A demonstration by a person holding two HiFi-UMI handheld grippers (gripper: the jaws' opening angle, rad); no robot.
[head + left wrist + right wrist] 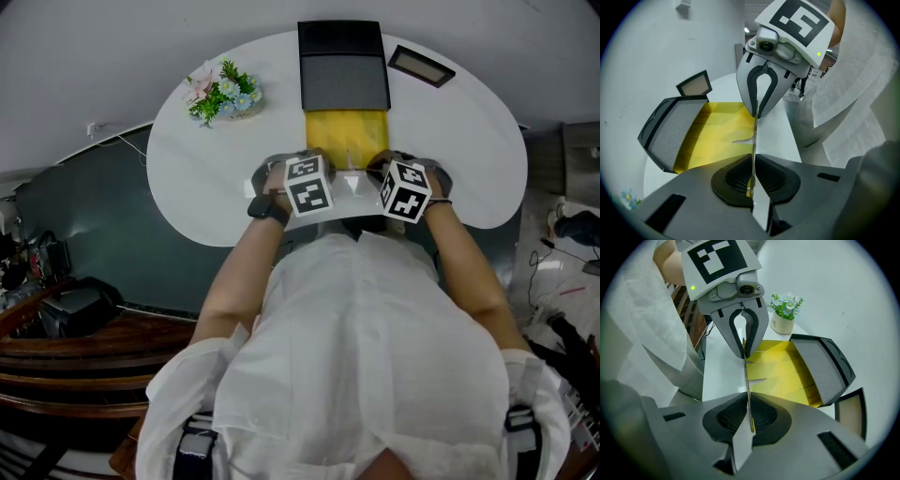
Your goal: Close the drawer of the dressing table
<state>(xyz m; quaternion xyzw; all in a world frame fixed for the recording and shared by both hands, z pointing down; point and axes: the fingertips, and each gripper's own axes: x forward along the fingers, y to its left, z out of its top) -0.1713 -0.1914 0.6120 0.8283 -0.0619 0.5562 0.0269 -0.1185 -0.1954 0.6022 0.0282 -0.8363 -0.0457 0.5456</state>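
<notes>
Clamped tight with the left gripper (752, 180) on the thin front wall (754, 140) of the yellow drawer (347, 136) — pads pressed flat against it. Pinching the same wall with the right gripper (749, 416), just beside the other. Gripping at two spots, probably to keep the push square and avoid jamming. Standing well out of the dark case (343, 66) on the white dressing table (206, 187), toward the person — looks ready for a straight shove back in.
</notes>
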